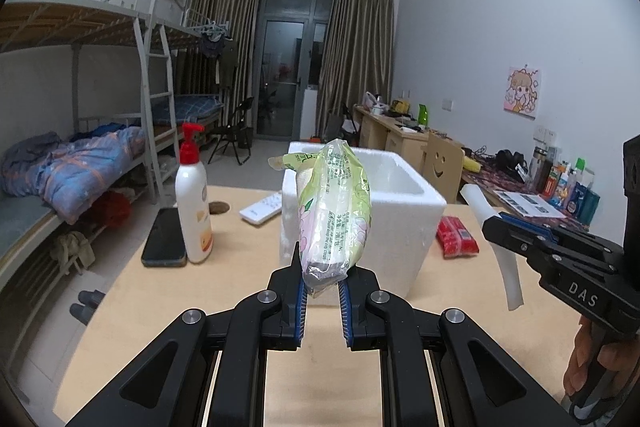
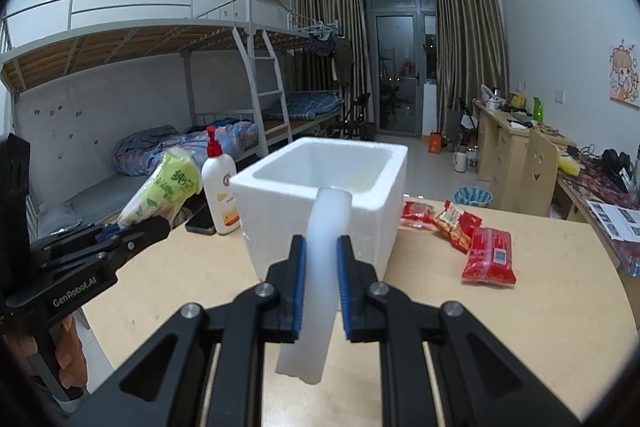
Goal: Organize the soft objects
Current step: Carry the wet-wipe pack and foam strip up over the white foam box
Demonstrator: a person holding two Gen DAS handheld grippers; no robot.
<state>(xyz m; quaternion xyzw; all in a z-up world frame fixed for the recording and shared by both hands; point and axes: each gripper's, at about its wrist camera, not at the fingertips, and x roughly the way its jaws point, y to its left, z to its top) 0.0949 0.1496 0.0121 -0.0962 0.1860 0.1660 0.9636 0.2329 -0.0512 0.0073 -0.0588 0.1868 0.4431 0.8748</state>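
Observation:
My left gripper is shut on a green and pink soft packet, held upright above the table just in front of the white foam box. The packet also shows in the right wrist view. My right gripper is shut on a white foam strip, which reaches up toward the near rim of the foam box. In the left wrist view the right gripper and the strip are to the right of the box. Red snack packets lie on the table right of the box.
A lotion pump bottle, a dark phone and a white remote sit left of the box on the wooden table. One red packet lies to the right. Bunk beds stand at left, desks at right.

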